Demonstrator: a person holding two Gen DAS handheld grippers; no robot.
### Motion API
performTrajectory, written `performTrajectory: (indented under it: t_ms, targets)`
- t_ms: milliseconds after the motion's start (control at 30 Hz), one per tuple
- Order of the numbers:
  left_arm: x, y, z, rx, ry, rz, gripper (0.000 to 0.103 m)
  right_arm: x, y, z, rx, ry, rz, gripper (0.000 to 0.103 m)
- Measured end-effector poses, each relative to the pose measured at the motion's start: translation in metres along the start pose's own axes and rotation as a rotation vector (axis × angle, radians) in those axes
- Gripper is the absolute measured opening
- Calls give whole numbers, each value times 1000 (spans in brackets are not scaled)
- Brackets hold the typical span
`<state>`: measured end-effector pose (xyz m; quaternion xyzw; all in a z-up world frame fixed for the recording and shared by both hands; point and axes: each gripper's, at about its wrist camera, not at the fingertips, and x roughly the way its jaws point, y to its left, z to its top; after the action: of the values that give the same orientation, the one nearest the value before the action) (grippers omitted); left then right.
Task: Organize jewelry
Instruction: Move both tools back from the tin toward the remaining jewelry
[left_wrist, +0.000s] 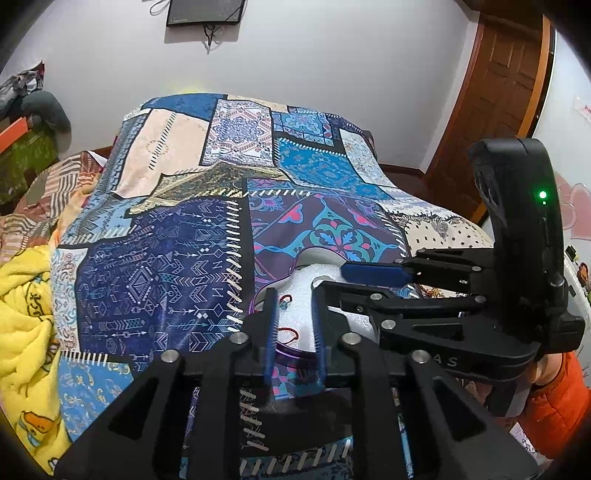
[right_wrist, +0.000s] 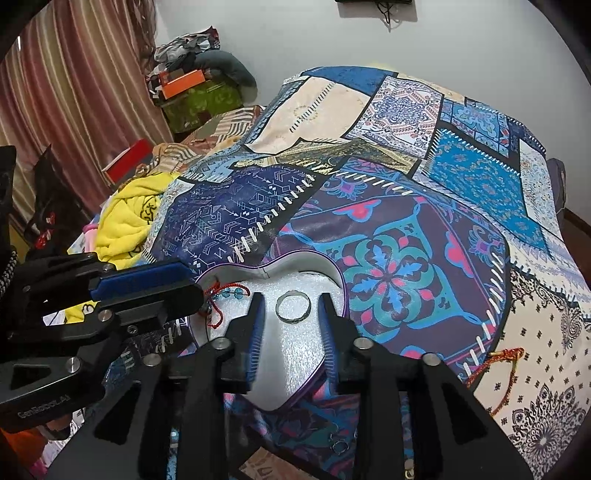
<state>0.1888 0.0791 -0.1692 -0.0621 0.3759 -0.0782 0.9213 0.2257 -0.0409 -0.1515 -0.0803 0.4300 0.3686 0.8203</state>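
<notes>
Both tongs gape empty over the heart-shaped box (right_wrist: 334, 280), the silver ring (right_wrist: 293, 308) lying inside between the right tongs (right_wrist: 291, 317); next, I'd guess, the red cord bracelet (right_wrist: 498, 373) off right, while the left tongs (left_wrist: 295, 314) wait.

a bed is carrying everything, covered by a patchwork bedspread (right_wrist: 388, 229) in blues, purples and cream. a heart-shaped box (right_wrist: 334, 275) is sitting open on the bedspread near its front. a red and gold cord bracelet (right_wrist: 506, 363) is lying on the cream patch, apart from the box. a yellow blanket (right_wrist: 129, 218) is bunching at the bedspread's left edge.
</notes>
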Motion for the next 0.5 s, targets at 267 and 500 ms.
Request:
performTrajectory:
  t_ms: [267,500]
  targets:
    - [-22,-7,4,5,-31,34,25,-25,0,-1,9,-47,-26,35]
    - [-39,-26,9,28,-51,40,25,-56,-5,-3,21,-96,-55,35]
